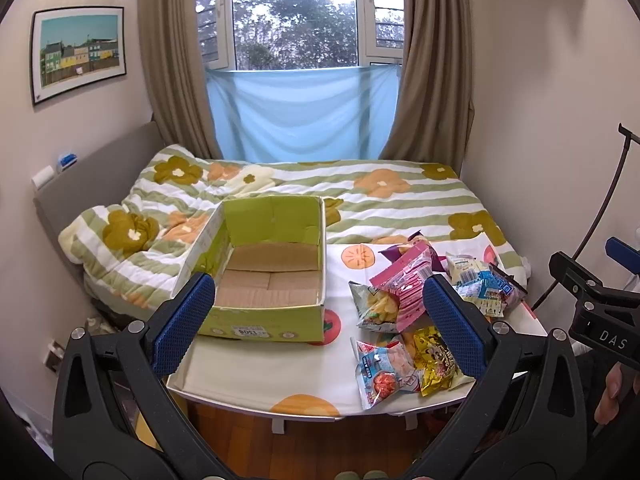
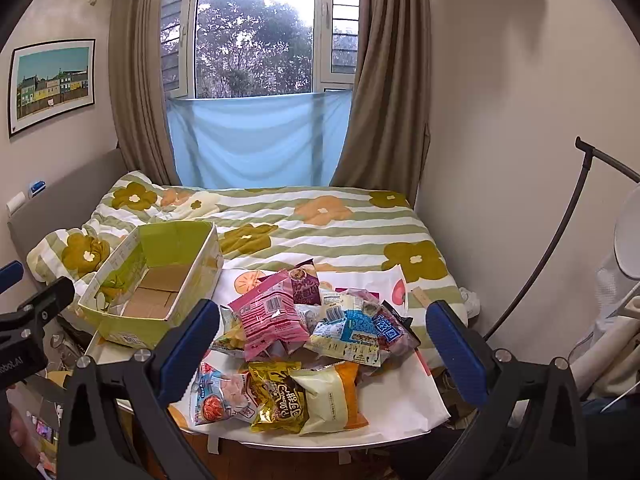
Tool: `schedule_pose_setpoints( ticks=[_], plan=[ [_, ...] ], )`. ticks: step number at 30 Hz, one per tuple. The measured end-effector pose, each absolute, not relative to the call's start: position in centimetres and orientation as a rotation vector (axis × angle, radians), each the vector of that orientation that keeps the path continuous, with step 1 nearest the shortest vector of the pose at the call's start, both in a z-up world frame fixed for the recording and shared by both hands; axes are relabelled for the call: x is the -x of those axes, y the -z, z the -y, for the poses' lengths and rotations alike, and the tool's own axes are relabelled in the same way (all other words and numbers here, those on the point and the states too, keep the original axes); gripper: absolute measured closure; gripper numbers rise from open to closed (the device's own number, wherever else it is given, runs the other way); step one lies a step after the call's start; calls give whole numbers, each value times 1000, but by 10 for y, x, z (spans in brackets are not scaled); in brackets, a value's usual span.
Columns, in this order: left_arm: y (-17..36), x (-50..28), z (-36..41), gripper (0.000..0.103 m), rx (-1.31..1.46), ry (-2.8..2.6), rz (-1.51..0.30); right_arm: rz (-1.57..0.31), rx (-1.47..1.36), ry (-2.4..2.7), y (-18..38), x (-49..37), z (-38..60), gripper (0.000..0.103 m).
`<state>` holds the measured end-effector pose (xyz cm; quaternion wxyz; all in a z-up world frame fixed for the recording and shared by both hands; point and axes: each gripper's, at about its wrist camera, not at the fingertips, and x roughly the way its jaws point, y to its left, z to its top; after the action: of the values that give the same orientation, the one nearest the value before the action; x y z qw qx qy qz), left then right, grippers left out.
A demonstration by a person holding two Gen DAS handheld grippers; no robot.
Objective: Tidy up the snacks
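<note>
Both grippers, left [image 1: 318, 326] and right [image 2: 320, 346], spread wide, holding nothing, snack packets [image 2: 280, 344] heaped beside empty green box [image 1: 264, 280]

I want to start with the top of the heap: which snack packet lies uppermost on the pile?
The pink packet with a barcode on its face. It rests over the yellowish bags and the purple one; the gold packet and pale bag lie flat below.

Small table [image 1: 240, 380] with white fruit-print cloth, set against the foot of the bed [image 1: 400, 200]. Open green cardboard box [image 1: 272, 320], nothing in it, at the table's left edge, its far end reaching the bed. Heap of snack packets [image 2: 304, 344] on the right half, from the near edge to the far right corner. Striped flower quilt [image 2: 320, 224] covers the bed.
</note>
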<state>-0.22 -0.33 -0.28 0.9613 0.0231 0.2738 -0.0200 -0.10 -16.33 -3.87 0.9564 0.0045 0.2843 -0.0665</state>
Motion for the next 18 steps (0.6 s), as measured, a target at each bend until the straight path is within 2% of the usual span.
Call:
schedule_pose_setpoints(
  ticks=[18],
  plan=[
    [0, 9, 3, 0, -44, 47, -559, -570, -13, 130, 37, 6, 163, 0]
  ],
)
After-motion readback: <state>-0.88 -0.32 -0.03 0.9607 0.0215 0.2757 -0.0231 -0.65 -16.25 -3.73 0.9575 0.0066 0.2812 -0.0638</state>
